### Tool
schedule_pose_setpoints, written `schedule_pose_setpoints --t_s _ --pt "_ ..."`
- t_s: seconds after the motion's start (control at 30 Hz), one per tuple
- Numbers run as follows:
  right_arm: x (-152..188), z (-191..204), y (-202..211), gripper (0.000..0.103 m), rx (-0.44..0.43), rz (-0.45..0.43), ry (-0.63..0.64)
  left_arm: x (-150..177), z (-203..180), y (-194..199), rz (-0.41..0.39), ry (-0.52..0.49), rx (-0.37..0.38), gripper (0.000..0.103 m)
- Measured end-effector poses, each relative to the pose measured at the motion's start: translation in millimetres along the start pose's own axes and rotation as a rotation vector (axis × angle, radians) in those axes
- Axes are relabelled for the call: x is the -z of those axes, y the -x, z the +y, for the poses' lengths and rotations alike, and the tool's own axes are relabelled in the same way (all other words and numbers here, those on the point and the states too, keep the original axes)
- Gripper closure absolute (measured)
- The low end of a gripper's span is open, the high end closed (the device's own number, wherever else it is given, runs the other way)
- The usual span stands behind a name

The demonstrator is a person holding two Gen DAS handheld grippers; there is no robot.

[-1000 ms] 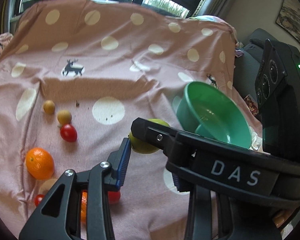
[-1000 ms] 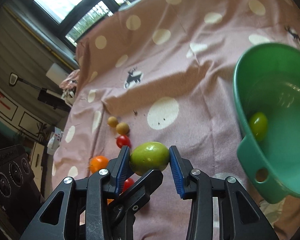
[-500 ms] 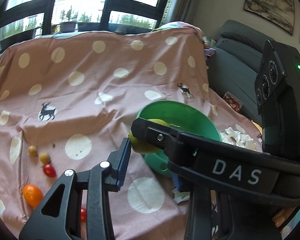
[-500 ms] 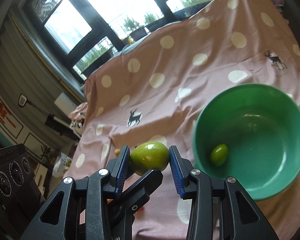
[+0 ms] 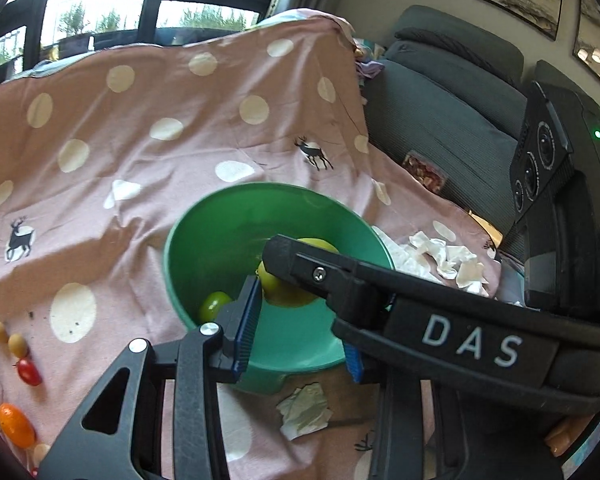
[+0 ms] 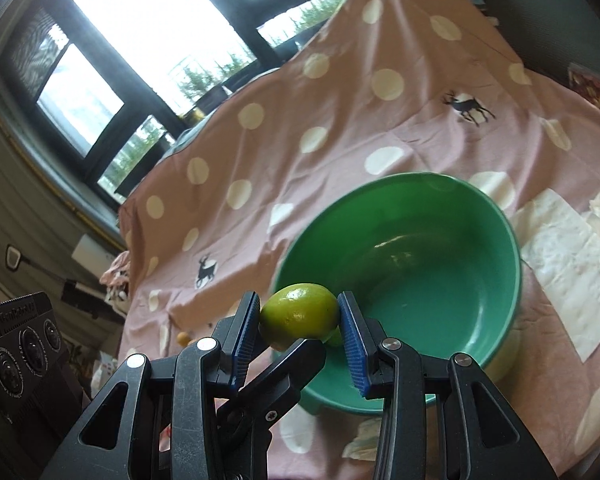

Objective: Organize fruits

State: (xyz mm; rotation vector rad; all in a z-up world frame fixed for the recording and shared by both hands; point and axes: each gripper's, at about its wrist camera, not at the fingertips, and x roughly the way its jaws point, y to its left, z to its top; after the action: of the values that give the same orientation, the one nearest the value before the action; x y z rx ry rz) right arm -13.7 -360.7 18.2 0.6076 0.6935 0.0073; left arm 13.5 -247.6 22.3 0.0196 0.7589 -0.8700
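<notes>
While my right tongs (image 6: 299,305) are clamped on the lime (image 6: 300,314), it hangs just over the near rim of the green bowl (image 6: 500,216), not yet let go. My left tongs (image 5: 300,320) sit right alongside with the jaws apart. The right tool crosses in front of them, so I cannot tell whether they pinch anything.

Progress looks early to me: one small green fruit (image 5: 214,306) lies in the bowl, and the lime looks set to be second.

Out on the spotted cloth (image 5: 140,160), well apart from the bowl, wait a red cherry tomato (image 5: 28,372), a small orange fruit (image 5: 15,424) and two little yellow-brown ones (image 5: 18,345).

Crumpled tissues (image 5: 448,256) lie beside the bowl and one (image 5: 304,410) just in front. They are clutter, but not in the drop path. The real snag is my two tools crossing each other.
</notes>
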Motion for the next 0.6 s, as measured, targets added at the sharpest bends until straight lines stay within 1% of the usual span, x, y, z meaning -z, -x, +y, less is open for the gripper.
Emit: schedule_pose_setpoints --t_s 0.3,0.6 --pt "-3 -25 -3 0.06 0.084 0.026 -0.058 0 -6 -29 0.065 0.003 0.068 0.066" --pt "-3 -36 -6 0.06 0.149 0.044 -0.081 0 -11 -46 0.108 0.001 0.087 0.066"
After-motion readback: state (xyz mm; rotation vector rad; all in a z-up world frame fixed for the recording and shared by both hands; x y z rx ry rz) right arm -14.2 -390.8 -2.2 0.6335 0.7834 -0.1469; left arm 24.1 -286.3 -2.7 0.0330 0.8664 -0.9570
